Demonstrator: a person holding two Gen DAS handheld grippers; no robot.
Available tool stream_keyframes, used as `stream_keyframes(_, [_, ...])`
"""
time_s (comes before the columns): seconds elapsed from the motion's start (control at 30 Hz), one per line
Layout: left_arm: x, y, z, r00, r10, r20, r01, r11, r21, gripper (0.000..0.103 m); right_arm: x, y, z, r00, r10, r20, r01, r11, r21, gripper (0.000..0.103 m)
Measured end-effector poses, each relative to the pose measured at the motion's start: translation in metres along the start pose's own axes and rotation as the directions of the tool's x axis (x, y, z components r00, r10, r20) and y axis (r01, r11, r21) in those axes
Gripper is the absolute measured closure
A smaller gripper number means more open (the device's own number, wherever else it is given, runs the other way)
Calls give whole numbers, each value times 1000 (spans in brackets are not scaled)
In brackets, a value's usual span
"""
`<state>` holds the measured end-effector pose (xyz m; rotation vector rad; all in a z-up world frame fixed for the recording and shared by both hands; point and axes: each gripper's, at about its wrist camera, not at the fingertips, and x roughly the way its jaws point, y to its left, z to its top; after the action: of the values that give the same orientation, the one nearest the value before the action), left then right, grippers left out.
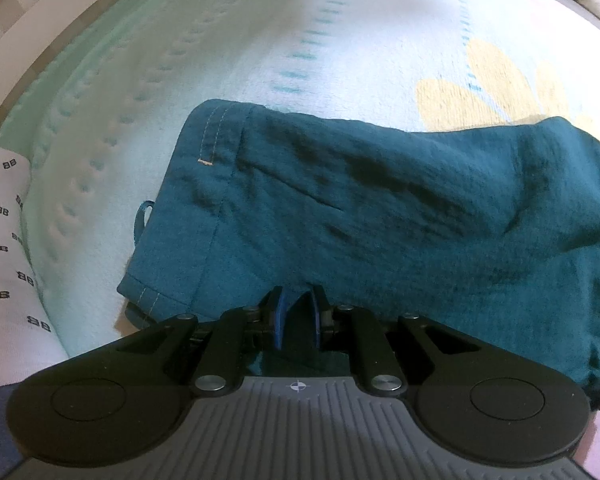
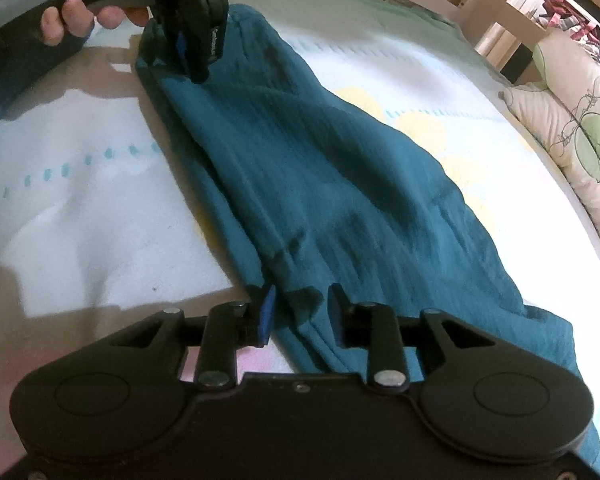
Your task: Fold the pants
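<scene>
Dark teal pants point(image 1: 380, 208) lie folded lengthwise on a pale bedspread point(image 1: 220, 80). Their hem end with light stitching is at the left of the left wrist view. My left gripper point(image 1: 298, 312) is shut on the near edge of the pants, with cloth between its blue pads. In the right wrist view the pants point(image 2: 320, 184) run from near to far. My right gripper point(image 2: 300, 304) is partly open around a fold of the pants' near edge, its fingers apart. The left gripper point(image 2: 192, 52) shows at the far end, held by a hand, pressed on the cloth.
A white pillow with dark marks point(image 1: 4, 240) lies at the left. A floral pillow point(image 2: 572, 140) lies at the right bed edge. A wooden bed frame point(image 2: 496, 20) stands behind it. The bedspread has yellow patches and dashed teal lines.
</scene>
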<state>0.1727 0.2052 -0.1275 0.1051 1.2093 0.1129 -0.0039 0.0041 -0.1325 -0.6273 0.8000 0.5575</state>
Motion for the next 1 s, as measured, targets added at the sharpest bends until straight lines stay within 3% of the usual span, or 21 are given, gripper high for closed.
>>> stream_keyframes(0.17, [0, 2, 1, 1000, -7, -6, 7, 1000, -8, 88, 9, 5, 5, 1000, -25, -10, 24, 999, -47, 66])
stream_keyframes(0.2, [0, 1, 1, 1000, -7, -6, 7, 1000, -8, 89, 12, 6, 5, 1000, -26, -9, 25, 998, -52, 71])
stream_keyframes(0.23, [0, 1, 1, 1000, -7, -6, 7, 1000, -5, 88, 13, 5, 5, 1000, -23, -6, 22, 999, -49, 86])
stream_keyframes(0.33, [0, 1, 1, 1000, -10, -7, 10, 1000, 0, 88, 10, -8, 9, 1000, -6, -8, 6, 999, 32, 94])
stream_keyframes(0.47, [0, 4, 1, 1000, -27, -11, 26, 1000, -9, 88, -18, -29, 9, 996, 81, 40, -87, 984, 153, 94])
stream_keyframes(0.57, [-1, 3, 1, 1000, -20, -12, 20, 1000, -15, 88, -8, -20, 0, 991, 130, -21, -127, 985, 120, 94])
stream_keyframes(0.67, [-9, -1, 2, 1000, -1, -10, 1, 1000, -23, 89, 2, -13, -5, 990, 129, -48, -124, 987, 99, 94])
stream_keyframes(0.83, [-51, -24, 6, 994, -16, 107, 14, 1000, 22, 89, -12, -32, 1, 990, 144, 5, -143, 976, 164, 83])
stream_keyframes(1.0, [-64, -57, 28, 981, -99, 168, 91, 994, 54, 88, -31, -76, 7, 987, 147, 70, -160, 952, 261, 73])
